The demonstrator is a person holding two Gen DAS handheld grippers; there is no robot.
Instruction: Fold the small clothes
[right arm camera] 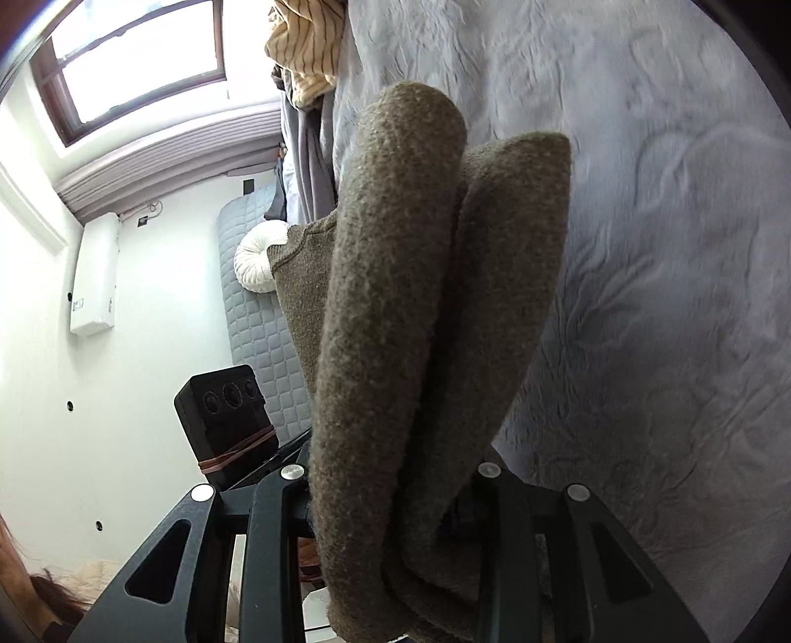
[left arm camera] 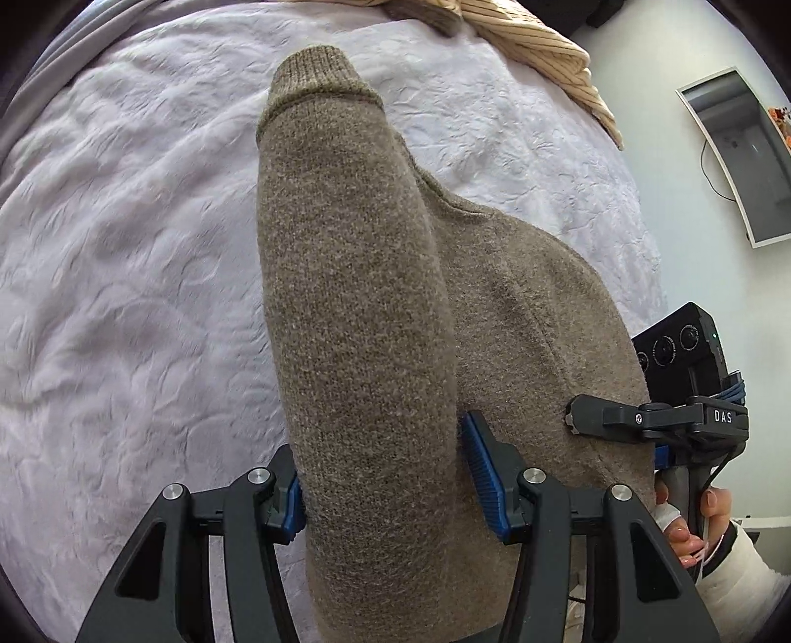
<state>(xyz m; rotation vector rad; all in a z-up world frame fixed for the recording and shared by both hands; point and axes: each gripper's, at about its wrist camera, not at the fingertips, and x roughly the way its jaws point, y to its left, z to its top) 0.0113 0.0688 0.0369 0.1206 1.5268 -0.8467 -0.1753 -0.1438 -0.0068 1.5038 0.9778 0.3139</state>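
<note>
1. The left tongs point(left arm camera: 385, 475) are clamped on a fold of a brown knit sweater point(left arm camera: 366, 306); the blue ribbed pads point(left arm camera: 487, 482) press against the wool on both sides.
2. From the left wrist view the sweater hangs lifted above a bed covered with a pale lilac crinkled bedspread point(left arm camera: 123, 247). One sleeve runs forward from the tongs, its ribbed cuff point(left arm camera: 316, 74) pointing toward the far edge of the bed.
3. The body of the sweater spreads to the right of the sleeve, reaching the right tongs point(left arm camera: 573, 419), whose black finger touches the wool near the right edge of the bed.
4. A hand point(left arm camera: 692, 519) grips the handle of the right tool, at the lower right of the left wrist view.
5. In the right wrist view the right tongs point(right arm camera: 390, 504) are closed on thick doubled layers of the brown knit sweater point(right arm camera: 395, 321); the wool fills the gap between the fingers and hides the pads.
6. A cream garment with thin dark stripes point(left arm camera: 534, 39) lies at the far edge of the bed, well apart from the sweater.
7. The right wrist view also shows a window point(right arm camera: 143, 54) and a white round cushion point(right arm camera: 257, 262) beside a quilted grey mat point(right arm camera: 257, 316) against the white wall.
</note>
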